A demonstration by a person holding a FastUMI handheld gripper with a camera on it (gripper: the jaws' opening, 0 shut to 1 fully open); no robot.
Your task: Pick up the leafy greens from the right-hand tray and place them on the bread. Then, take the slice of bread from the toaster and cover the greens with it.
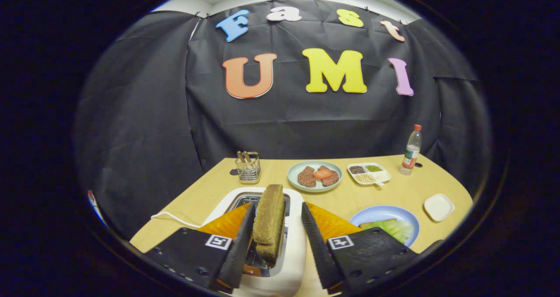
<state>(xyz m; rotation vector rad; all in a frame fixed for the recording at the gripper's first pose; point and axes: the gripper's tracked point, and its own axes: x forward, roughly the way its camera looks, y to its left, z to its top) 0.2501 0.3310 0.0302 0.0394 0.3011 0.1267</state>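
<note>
Our gripper (271, 240) hangs just over the white toaster (280, 270) with its fingers spread, one on each side of the slice of brown bread (269, 225) that stands upright out of the slot. The left finger seems to lie against the slice's left face or just beside it; on the right we see a clear gap between the slice and the other finger, so nothing is pinched yet. The relation that matters to us is this: the slice stands on edge, its broad faces turned toward the two fingers and its thin edge pointing straight ahead along them, so closing the fingers should squeeze across its thickness. It sits between them, nearer the left than the right, and we judge a small shift to centre it would help before closing.

The leafy greens (391, 228) already lie on the blue plate (385, 214), just beyond the right finger and off to the right of the toaster; whether bread lies under them we cannot make out for sure. So we judge the first half done and the lift from the toaster the step in hand, followed by a carry rightward. Farther back on the wooden table (350, 196) stand a plate of meat and tomato (315, 176), a divided tray of seeds (369, 173) and a water bottle (411, 150).
</note>
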